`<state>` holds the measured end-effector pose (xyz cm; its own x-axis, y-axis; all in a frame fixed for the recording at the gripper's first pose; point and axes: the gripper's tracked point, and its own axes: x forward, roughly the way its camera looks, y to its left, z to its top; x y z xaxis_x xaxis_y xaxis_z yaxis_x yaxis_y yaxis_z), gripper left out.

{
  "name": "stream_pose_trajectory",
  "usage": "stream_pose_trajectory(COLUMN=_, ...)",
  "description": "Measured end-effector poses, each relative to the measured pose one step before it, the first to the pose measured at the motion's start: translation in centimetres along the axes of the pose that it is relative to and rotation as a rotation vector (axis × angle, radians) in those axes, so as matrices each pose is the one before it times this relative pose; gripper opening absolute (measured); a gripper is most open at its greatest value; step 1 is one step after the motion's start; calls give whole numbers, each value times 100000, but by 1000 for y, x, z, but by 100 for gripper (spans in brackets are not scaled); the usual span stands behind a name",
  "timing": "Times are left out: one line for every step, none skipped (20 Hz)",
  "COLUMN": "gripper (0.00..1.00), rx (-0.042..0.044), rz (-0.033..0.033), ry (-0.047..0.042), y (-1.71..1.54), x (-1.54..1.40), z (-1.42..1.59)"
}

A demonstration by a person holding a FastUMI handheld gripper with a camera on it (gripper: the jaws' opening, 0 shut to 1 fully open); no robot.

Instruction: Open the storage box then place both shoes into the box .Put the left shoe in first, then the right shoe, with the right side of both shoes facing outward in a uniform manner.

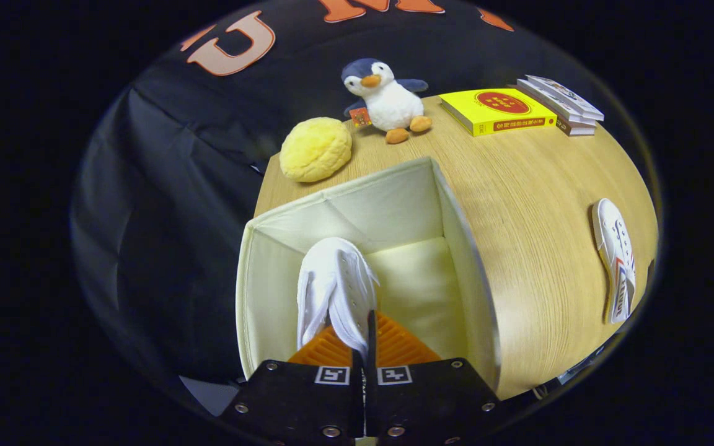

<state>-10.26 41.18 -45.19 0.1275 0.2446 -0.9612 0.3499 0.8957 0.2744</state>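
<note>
White fabric of a shoe [334, 291] is pinched between the two fingers of our gripper [364, 337], which are clamped together on its heel edge, and the shoe hangs inside the open cream storage box [468, 260]. To the right, well apart on the wooden table [530, 204], the second shoe [616, 260] lies on its side. Farther off we see a yellow plush bun [315, 149], a penguin toy [385, 99], a yellow book [496, 109] and stacked books [561, 102].
</note>
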Motion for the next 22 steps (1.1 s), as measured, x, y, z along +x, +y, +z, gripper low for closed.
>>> stream_pose_trajectory(gripper=2, rx=2073, rz=-1813, ry=1652, y=-127, x=505, z=-379)
stream_pose_trajectory(gripper=3, rx=2377, rz=-2079, ry=1126, y=-159, x=318, z=-192)
stream_pose_trajectory(gripper=3, rx=1924, rz=-1940, ry=590, y=-128, x=478, z=-119)
stream_pose_trajectory(gripper=3, rx=2641, rz=-1110, ry=331, y=-44, x=437, z=-240)
stream_pose_trajectory(gripper=3, rx=2697, rz=445, ry=-520, y=197, x=415, z=43)
stream_pose_trajectory(gripper=3, rx=2080, rz=93, ry=1991, y=47, x=347, z=-348)
stream_pose_trajectory(gripper=3, rx=2319, rz=1185, ry=1377, y=152, x=349, z=-312)
stream_pose_trajectory(gripper=3, rx=1297, rz=-635, ry=3445, y=-64, x=298, z=-667)
stream_pose_trajectory(gripper=3, rx=-478, rz=-1755, ry=1605, y=-259, x=40, z=-226)
stream_pose_trajectory(gripper=3, rx=-464, rz=-894, ry=1020, y=-232, x=183, z=-152)
stream_pose_trajectory(gripper=4, rx=-40, rz=91, ry=-240, y=-42, x=69, z=100)
stream_pose_trajectory(gripper=7, rx=-286, rz=1233, ry=1651, y=318, x=-214, z=-304)
stream_pose_trajectory(gripper=9, rx=-808, rz=2635, ry=3414, y=378, x=-209, z=-652)
stream_pose_trajectory(gripper=14, rx=-1598, rz=3997, ry=3504, y=620, x=-380, z=-628)
stream_pose_trajectory(gripper=16, rx=-1426, rz=4438, ry=2971, y=651, x=-566, z=-642)
stream_pose_trajectory(gripper=23, rx=-574, rz=4682, ry=544, y=494, x=-1030, z=-410)
stream_pose_trajectory(gripper=27, rx=-1089, rz=3954, ry=-1625, y=456, x=-976, z=142)
stream_pose_trajectory(gripper=31, rx=-1681, rz=5239, ry=-1667, y=665, x=-1312, z=201)
stream_pose_trajectory(gripper=32, rx=-1365, rz=5125, ry=-1126, y=641, x=-1345, z=159)
stream_pose_trajectory(gripper=36, rx=-1520, rz=3650, ry=-1076, y=127, x=-1355, z=216)
stream_pose_trajectory(gripper=38, rx=-2029, rz=2301, ry=-2289, y=-137, x=-1334, z=542)
stream_pose_trajectory(gripper=44, rx=-2091, rz=1322, ry=-2918, y=-551, x=-1291, z=771)
